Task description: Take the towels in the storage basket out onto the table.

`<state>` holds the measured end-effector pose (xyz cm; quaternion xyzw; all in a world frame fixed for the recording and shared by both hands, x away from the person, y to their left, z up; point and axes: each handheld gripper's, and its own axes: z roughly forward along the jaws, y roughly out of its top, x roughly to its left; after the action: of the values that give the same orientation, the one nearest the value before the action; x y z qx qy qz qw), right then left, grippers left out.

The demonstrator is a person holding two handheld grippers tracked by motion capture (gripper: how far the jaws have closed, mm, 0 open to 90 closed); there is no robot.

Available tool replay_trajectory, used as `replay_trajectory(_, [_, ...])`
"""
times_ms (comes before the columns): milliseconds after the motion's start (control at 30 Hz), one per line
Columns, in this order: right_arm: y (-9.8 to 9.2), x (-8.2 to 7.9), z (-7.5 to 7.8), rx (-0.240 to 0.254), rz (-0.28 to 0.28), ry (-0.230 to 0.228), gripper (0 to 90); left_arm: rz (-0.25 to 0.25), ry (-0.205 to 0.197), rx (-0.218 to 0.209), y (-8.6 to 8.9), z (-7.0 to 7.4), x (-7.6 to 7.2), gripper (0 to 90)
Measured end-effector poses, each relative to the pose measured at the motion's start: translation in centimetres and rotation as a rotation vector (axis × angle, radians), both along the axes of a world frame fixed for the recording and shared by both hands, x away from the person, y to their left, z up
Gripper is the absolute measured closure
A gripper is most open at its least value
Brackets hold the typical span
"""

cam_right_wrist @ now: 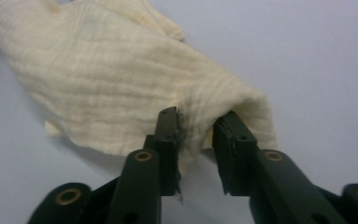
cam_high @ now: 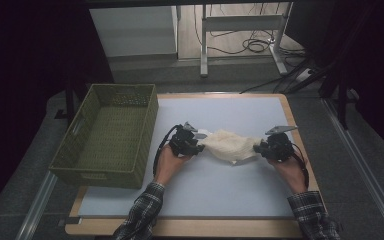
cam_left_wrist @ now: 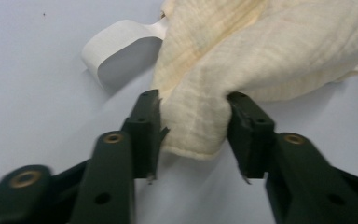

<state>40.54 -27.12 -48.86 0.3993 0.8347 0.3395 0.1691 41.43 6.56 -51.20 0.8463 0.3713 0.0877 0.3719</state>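
A cream cloth [cam_high: 228, 145] lies bunched on the pale table [cam_high: 240, 190], stretched between your two grippers near the middle of the surface. Your left gripper [cam_high: 196, 144] meets the cloth's left end. In the left gripper view its jaws stand apart with a fold of the cloth [cam_left_wrist: 200, 116] between them; the fabric brushes both jaws, yet it hangs loose and is not squeezed flat. A white label loop [cam_left_wrist: 116, 46] stands up from the cloth just beyond that fold. Your right gripper [cam_high: 260, 148] meets the cloth's right end. In the right gripper view its jaws are likewise parted around a corner of the cloth [cam_right_wrist: 200, 126], which sits between them without being pinched tight. A green woven basket [cam_high: 111, 134] stands at the left edge of the table, beside your left hand [cam_high: 169, 162] and apart from the cloth.
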Motion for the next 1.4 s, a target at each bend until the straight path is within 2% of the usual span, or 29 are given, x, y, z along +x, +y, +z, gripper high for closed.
replay_trajectory(67, [-0.4, -0.1, 0.2, 0.011, -0.01, -0.004, 65.9, -0.018, -0.007, -0.029, 0.1, 0.4, -0.6, 50.4])
replay_trajectory(133, [-0.9, -0.1, 0.4, 0.02, -0.022, -0.007, 64.6, -0.039, -0.012, -0.035, -0.1, 0.6, -1.0, 47.2])
replay_trajectory(233, [-1.4, 0.1, 0.4, 0.046, -0.03, 0.016, 74.3, -0.064, -0.017, 0.001, -1.2, 0.2, -1.4, 47.4])
replay_trajectory(300, [-1.3, 0.0, 0.2, 0.053, -0.023, 0.03, 84.1, -0.087, -0.007, 0.005, -1.8, -0.3, -1.4, 65.5])
replay_trajectory(367, [-1.0, -0.4, 0.1, 0.041, -0.007, 0.025, 86.4, -0.107, 0.003, 0.006, -1.8, -0.3, -1.4, 83.9])
replay_trajectory(400, [-0.9, -0.7, 0.3, 0.038, 0.004, 0.016, 86.5, -0.112, 0.005, -0.003, -1.7, -0.2, -1.6, 85.2])
replay_trajectory(500, [-0.9, -2.1, 1.4, 0.037, 0.03, -0.013, 86.4, -0.135, 0.002, -0.022, -0.9, 1.2, -2.6, 85.5])
replay_trajectory(533, [-1.1, -3.7, 2.5, 0.052, 0.048, -0.028, 86.4, -0.158, 0.012, -0.045, -0.2, 2.2, -3.5, 84.1])
replay_trajectory(567, [-1.1, -3.7, 2.5, 0.052, 0.048, -0.028, 86.4, -0.158, 0.012, -0.045, -0.2, 2.2, -3.5, 83.6])
replay_trajectory(600, [-1.3, -5.0, 3.5, 0.045, 0.066, -0.044, 86.3, -0.186, 0.008, -0.06, 0.6, 3.5, -4.7, 83.3])
replay_trajectory(633, [-1.4, -5.8, 4.0, 0.041, 0.073, -0.05, 86.0, -0.202, 0.013, -0.055, 1.0, 4.3, -5.2, 82.6])
replay_trajectory(667, [-1.4, -5.8, 4.0, 0.041, 0.073, -0.05, 86.0, -0.202, 0.013, -0.055, 1.0, 4.3, -5.2, 81.4])
replay_trajectory(700, [-1.5, -7.0, 5.2, 0.037, 0.086, -0.065, 85.0, -0.206, -0.002, -0.051, 1.5, 5.6, -5.7, 80.3])
replay_trajectory(733, [-1.6, -7.3, 5.7, 0.038, 0.091, -0.071, 83.5, -0.206, -0.002, -0.051, 1.5, 5.6, -5.7, 78.8])
replay_trajectory(767, [-1.5, -7.3, 6.1, 0.04, 0.091, -0.068, 81.2, -0.194, -0.009, -0.045, 1.6, 6.1, -5.4, 75.6])
replay_trajectory(833, [-1.0, -6.6, 6.3, 0.024, 0.071, -0.076, 77.4, -0.125, -0.035, 0.029, 0.9, 6.1, -3.4, 65.1])
replay_trajectory(900, [-0.4, -5.1, 5.4, 0.005, 0.051, -0.049, 71.0, -0.085, -0.018, 0.089, 0.3, 4.7, -1.4, 59.5])
replay_trajectory(933, [-0.2, -4.2, 4.7, -0.004, 0.036, -0.036, 69.6, -0.073, 0.001, 0.099, 0.1, 3.8, -0.4, 56.9])
replay_trajectory(967, [-0.1, -3.4, 4.0, -0.015, 0.019, -0.023, 68.9, -0.073, 0.001, 0.099, 0.1, 3.8, -0.4, 56.2])
replay_trajectory(1000, [-0.1, -3.4, 4.0, -0.015, 0.019, -0.023, 68.9, -0.059, 0.017, 0.1, 0.1, 3.0, 0.4, 56.2])
replay_trajectory(1033, [-0.2, -2.1, 2.8, -0.006, -0.006, -0.01, 66.6, -0.019, 0.035, 0.111, 0.3, 1.8, 1.5, 52.2])
replay_trajectory(1067, [-0.2, -2.1, 2.8, -0.006, -0.006, -0.01, 66.6, -0.019, 0.035, 0.111, 0.3, 1.8, 1.5, 50.4])
replay_trajectory(1100, [-0.7, -1.4, 2.1, 0.022, -0.03, 0.002, 64.3, -0.001, 0.036, 0.107, 0.6, 1.5, 1.7, 49.5])
replay_trajectory(1167, [-1.0, -1.2, 2.0, 0.024, -0.04, 0.006, 63.9, 0.009, 0.044, 0.089, 1.2, 1.2, 1.6, 46.9])
replay_trajectory(1233, [-1.6, -1.3, 1.9, 0.018, -0.044, 0.005, 63.5, 0.021, 0.033, 0.084, 1.6, 1.4, 0.9, 43.9])
replay_trajectory(1300, [-2.5, -1.9, 2.2, 0.041, -0.053, 0.007, 63.5, 0.015, 0.017, 0.045, 2.2, 2.2, -0.6, 40.7])
replay_trajectory(1333, [-2.5, -1.9, 2.2, 0.041, -0.053, 0.007, 63.5, 0.015, 0.017, 0.045, 2.2, 2.2, -0.6, 40.4])
replay_trajectory(1367, [-2.9, -2.8, 2.4, 0.049, -0.04, 0.001, 63.5, 0.014, -0.001, 0.036, 2.4, 2.7, -1.8, 40.2])
replay_trajectory(1400, [-2.9, -2.8, 2.4, 0.049, -0.04, 0.001, 63.5, 0.014, -0.001, 0.036, 2.4, 2.7, -1.8, 39.8])
